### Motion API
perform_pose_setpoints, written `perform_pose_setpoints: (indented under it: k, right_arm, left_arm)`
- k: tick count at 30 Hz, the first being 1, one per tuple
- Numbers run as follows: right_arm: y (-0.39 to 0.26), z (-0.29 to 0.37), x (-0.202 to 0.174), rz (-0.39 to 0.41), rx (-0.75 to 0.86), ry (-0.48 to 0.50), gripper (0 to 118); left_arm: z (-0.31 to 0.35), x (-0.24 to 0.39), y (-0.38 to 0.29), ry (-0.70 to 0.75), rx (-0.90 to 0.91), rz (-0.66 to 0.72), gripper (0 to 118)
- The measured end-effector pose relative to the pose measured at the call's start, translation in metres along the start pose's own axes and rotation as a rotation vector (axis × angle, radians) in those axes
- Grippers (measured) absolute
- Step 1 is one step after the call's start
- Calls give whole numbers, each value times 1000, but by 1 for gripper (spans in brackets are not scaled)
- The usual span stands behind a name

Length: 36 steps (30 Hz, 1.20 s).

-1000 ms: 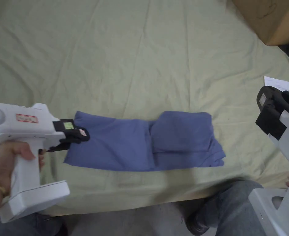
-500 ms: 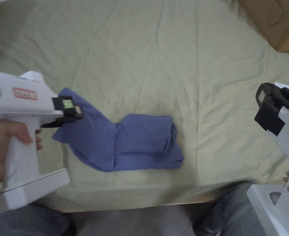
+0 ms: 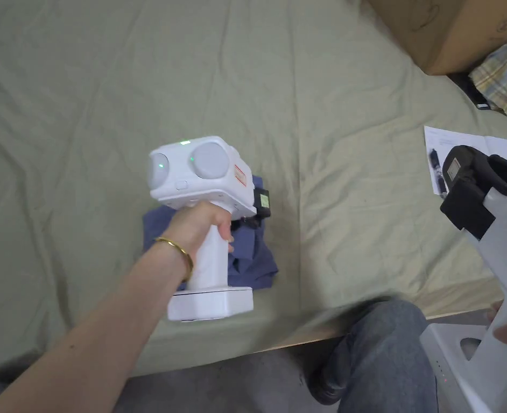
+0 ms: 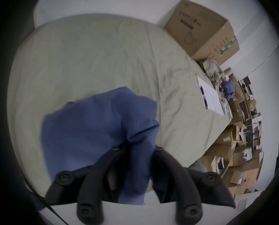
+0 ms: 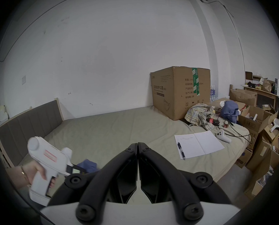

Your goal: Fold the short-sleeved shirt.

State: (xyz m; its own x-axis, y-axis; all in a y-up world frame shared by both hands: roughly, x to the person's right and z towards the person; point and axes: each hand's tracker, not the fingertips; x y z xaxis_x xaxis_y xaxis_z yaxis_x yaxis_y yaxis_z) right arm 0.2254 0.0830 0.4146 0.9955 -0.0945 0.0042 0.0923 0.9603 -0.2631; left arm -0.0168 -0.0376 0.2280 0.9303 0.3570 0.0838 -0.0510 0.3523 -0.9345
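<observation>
Shirt [image 3: 258, 258]: blue, bunched near the bed's [image 3: 328, 107] front edge. Left gripper [image 4: 135, 149]: over the shirt, fingers [image 4: 158, 157] narrowly parted with cloth between them; firm grip cannot be told. Right gripper [image 5: 137, 145]: raised well apart at right, fingers pressed together, empty.

One blue shirt [image 3: 252, 258], two grippers, left [image 4: 135, 149] and right [image 5: 137, 145], and one cardboard box [image 5: 181, 93] were counted.

The shirt [image 3: 252, 257] lies near the bed's [image 3: 328, 161] front edge; a notebook [image 3: 462, 148] lies to its right, a cardboard box [image 3: 446, 32] behind that.
</observation>
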Motion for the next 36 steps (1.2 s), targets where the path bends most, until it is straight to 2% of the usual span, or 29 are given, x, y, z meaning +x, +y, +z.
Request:
perform_pose_setpoints:
  k: [3, 6, 7, 8, 9, 11, 12, 13, 15, 17, 22, 26, 29, 31, 33, 34, 36]
  right_arm:
    - [-4, -2, 6, -8, -15, -26, 0]
    - [-6, -6, 9, -23, -30, -29, 0]
    - [-6, -6, 8, -24, -32, -28, 0]
    - [-6, -7, 10, -22, -31, -28, 0]
    - [-6, -8, 11, -20, -31, -27, 0]
    - [-6, -10, 10, -18, -30, -22, 0]
    - [-6, -11, 10, -19, -29, -19, 0]
    - [-6, -12, 10, -21, -27, -15, 0]
    - [-6, -14, 10, -20, -27, -10, 0]
    - [-8, -17, 10, -16, -34, -8, 0]
    - [-12, -15, 13, -22, -54, -12, 0]
    - [-13, -10, 17, -16, -63, -27, 0]
    - [-12, -7, 17, -16, -71, -37, 0]
    - [-12, -7, 16, -15, -71, -38, 0]
    - [-11, -7, 15, -9, -69, -33, 0]
    - [-10, -8, 13, -8, -67, -29, 0]
    - [-8, -11, 6, -6, -61, -12, 0]
  left_arm:
    - [-22, 9, -5, -80, -36, 14, 69]
    - [-20, 7, -1, -163, -70, 41, 72]
    - [-10, 4, 2, -174, -31, 52, 71]
    - [1, 0, 3, -200, 40, 53, 69]
    - [16, -4, 4, -205, 124, 40, 53]
    - [39, -10, 5, -128, 276, -7, 13]
    - [44, -10, 0, -49, 358, -15, 3]
    - [46, -9, -5, 29, 406, -35, 3]
    - [45, -9, -15, 57, 434, -102, 2]
    - [32, -3, -29, 60, 412, -117, 0]
    - [-27, 23, -56, 156, 292, -260, 0]
    - [-72, 30, -70, 193, 176, -268, 0]
    - [-76, 36, -75, 214, 214, -318, 0]
    - [-64, 34, -61, 165, 170, -316, 0]
    - [-36, 24, -43, 21, 192, -181, 0]
    - [-17, 20, -38, -11, 261, -143, 0]
    - [26, 15, -32, -24, 442, -169, 0]
